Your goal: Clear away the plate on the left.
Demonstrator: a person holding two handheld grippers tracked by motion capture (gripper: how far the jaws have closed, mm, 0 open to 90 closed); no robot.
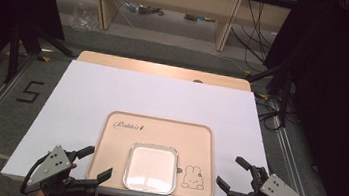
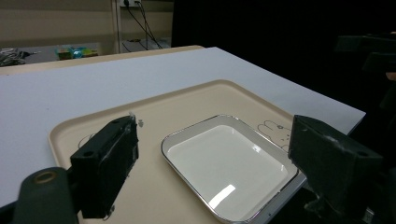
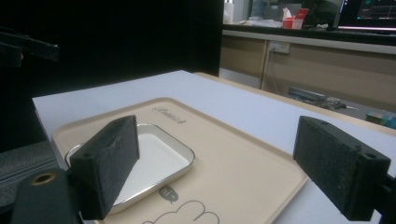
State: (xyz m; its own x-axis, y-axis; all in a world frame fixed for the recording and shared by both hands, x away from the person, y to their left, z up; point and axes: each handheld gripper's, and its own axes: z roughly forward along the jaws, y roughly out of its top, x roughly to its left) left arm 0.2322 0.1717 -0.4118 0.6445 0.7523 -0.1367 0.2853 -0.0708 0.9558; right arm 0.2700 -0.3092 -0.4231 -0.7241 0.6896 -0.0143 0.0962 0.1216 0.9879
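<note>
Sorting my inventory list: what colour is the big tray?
Beige, the tray has a rabbit drawing; clearest in the high view.

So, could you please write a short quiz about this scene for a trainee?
1. True or false: the square white dish with a metal rim rests on the beige plastic tray with a rabbit drawing.
2. Which gripper is nearer to the rabbit drawing? A) left gripper B) right gripper
3. Fill the gap: both grippers have their jaws ____.

Key: 1 true; 2 B; 3 open, with nothing between them.
</note>
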